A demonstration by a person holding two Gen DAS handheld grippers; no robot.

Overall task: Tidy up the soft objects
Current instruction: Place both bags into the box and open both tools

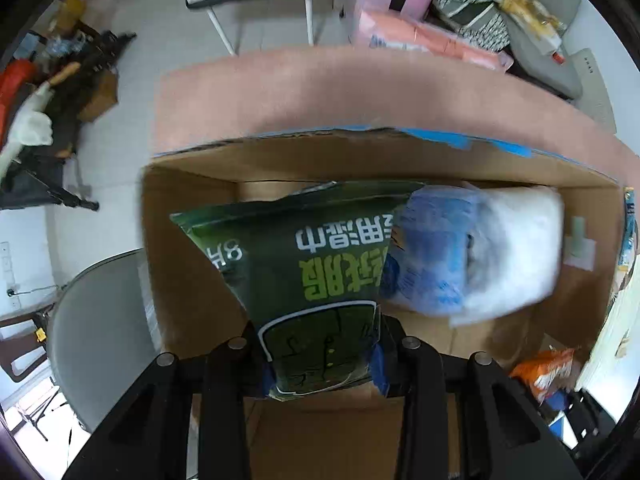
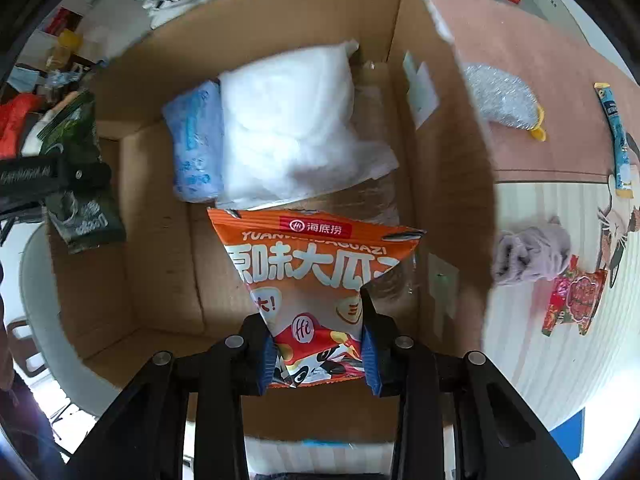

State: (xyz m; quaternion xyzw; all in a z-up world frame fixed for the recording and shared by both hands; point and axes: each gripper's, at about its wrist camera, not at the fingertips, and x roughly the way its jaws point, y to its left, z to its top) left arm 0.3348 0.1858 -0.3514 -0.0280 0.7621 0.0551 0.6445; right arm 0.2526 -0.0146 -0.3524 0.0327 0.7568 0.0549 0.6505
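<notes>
Above the open brown cardboard box [image 2: 440, 184], the right hand-held gripper [image 2: 318, 354] was clamped on the lower edge of an orange plastic snack packet [image 2: 316, 264], and the left hand-held gripper [image 1: 322, 364] was clamped on a dark green wet-wipe pack [image 1: 304, 264]. A white padded bundle [image 2: 288, 132] and a pale blue soft pack [image 2: 196, 140] already lay inside. For a clean placement, each pack should probably be lowered into bare floor space beside them before release.
</notes>
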